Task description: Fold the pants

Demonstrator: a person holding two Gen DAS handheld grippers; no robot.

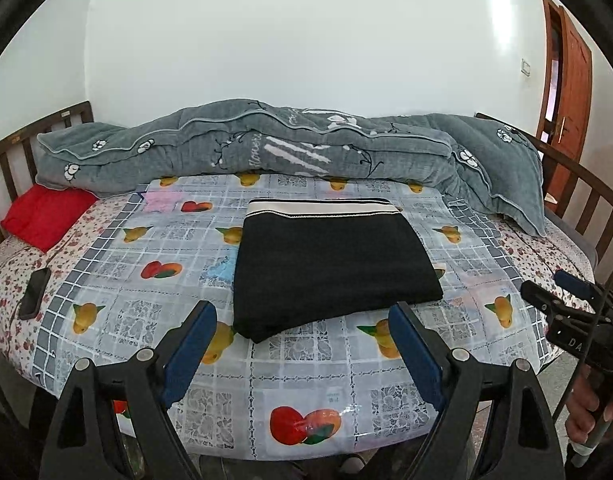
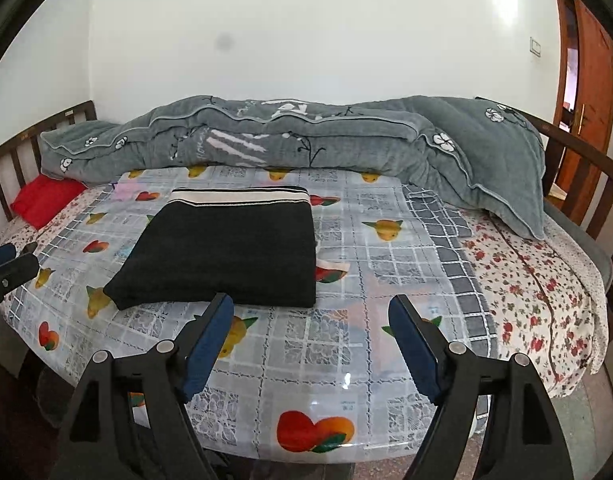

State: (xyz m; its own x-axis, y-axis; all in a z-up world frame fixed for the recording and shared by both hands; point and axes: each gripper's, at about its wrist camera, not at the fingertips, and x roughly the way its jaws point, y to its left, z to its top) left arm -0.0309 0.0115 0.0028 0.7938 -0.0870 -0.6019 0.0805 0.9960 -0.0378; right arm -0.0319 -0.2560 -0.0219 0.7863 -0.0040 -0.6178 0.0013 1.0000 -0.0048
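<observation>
On the bed (image 1: 546, 248), near its left edge, a dark phone (image 1: 34, 293) lay on the flowered sheet, and a red cushion (image 1: 46, 216) rested at the far left corner, against the wooden rail. Along the far edge a grey quilt (image 1: 266, 144) with white flowers was bunched from one side to the other. A glossy plastic cover (image 1: 146, 240) printed with fruit and grey squares was spread over the middle of the bed.

On this cover, about at the centre, the black pants (image 1: 330, 268) lay folded into a flat, neat rectangle. Their waistband (image 1: 322, 208), cream with dark stripes, was turned toward the far edge, and the fold was turned toward the near edge.

The left gripper (image 1: 302, 320) was above the near edge of the bed with its blue pads wide apart. Nothing was between them, and they did not touch the pants. The near corner of the pants was seen just beyond the left pad.

The right gripper (image 2: 310, 312) was also above the near edge, to the right of the pants, with its jaws wide and empty. In the left wrist view its tip appeared at the right side, with a hand (image 1: 586, 412) on its handle.

At the far right, beyond the bed rail, a brown wooden door (image 2: 590, 80) stood open.
</observation>
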